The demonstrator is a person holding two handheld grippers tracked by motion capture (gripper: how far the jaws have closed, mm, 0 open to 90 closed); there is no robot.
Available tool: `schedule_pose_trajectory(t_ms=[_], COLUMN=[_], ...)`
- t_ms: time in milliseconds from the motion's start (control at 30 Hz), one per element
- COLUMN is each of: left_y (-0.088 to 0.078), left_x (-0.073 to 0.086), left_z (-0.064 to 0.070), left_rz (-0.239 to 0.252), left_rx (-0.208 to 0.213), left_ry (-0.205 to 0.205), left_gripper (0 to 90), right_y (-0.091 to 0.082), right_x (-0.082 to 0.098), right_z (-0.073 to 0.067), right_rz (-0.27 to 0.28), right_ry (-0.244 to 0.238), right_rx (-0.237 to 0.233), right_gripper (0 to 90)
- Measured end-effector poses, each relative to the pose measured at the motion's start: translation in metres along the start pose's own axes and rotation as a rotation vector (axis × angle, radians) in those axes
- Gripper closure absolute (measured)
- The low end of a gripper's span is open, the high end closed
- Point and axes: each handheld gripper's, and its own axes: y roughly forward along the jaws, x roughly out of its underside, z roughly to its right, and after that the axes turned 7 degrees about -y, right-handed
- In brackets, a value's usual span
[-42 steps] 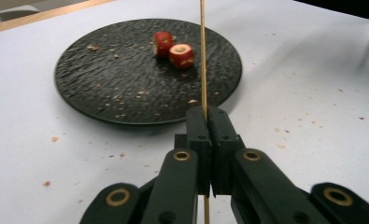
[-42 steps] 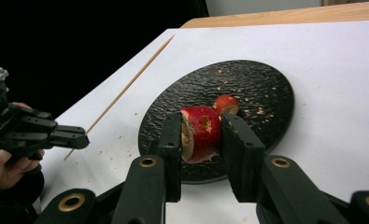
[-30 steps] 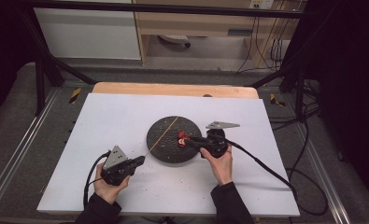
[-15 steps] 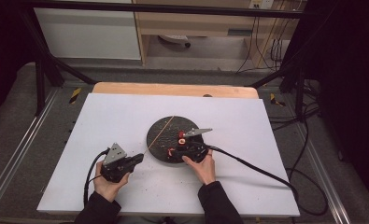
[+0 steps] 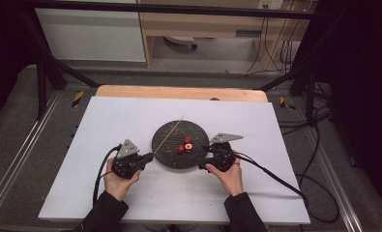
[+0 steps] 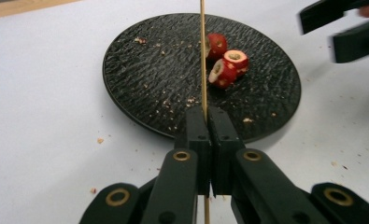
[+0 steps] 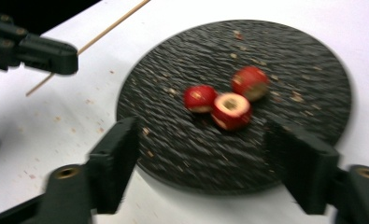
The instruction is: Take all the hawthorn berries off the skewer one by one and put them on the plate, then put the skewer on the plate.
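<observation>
On the white tabletop [image 5: 106, 121] sits a round, dark, rough-textured plate [image 5: 171, 145], sprinkled with pale crumbs. Three red fruit pieces [image 5: 185, 145] with pale cut faces lie close together on it, right of its centre — in the right gripper view they form a tight cluster [image 7: 225, 100], two of them touching.

The left tool [image 5: 147, 157] is at the plate's near-left edge, its jaws pressed together on a thin wooden skewer [image 5: 171, 133]. In the left gripper view the skewer [image 6: 203, 56] rises straight out from between the closed jaws, crosses over the plate [image 6: 149, 79] and passes just beside the fruit pieces [image 6: 225, 60]; whether it touches them cannot be told. From the high view the skewer slants from the tool up and to the right, its far tip reaching past the plate's far rim.

The right tool [image 5: 209, 155] is at the plate's near-right edge, pointing toward the fruit. Its jaws have just been opening and now stand wide apart with nothing gripped — the right gripper view shows the plate [image 7: 289, 51] and fruit lying ahead between them, untouched. That view is somewhat blurred. The left tool [image 7: 72, 58] and skewer [image 7: 107, 28] appear at its upper left.
</observation>
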Motion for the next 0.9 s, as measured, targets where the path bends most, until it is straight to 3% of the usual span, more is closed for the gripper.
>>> schedule_pose_trajectory(t_ms=[267, 633, 900], left_y=[0.028, 0.054, 0.066], left_x=[-0.011, -0.016, -0.019], left_z=[-0.002, -0.001, 0.005], left_rz=[-0.069, -0.138, -0.183], left_rx=[-0.035, -0.081, -0.125], left_ry=[-0.021, -0.058, -0.032], left_gripper=[88.2, 88.2, 88.2], right_y=[-0.025, -0.048, -0.057], right_x=[0.031, 0.056, 0.065], right_z=[0.012, 0.023, 0.028], right_rz=[-0.013, -0.014, -0.006], right_ry=[-0.015, -0.014, -0.020], right_rx=[0.055, 0.110, 0.116], right_gripper=[5.5, 1.9, 1.8])
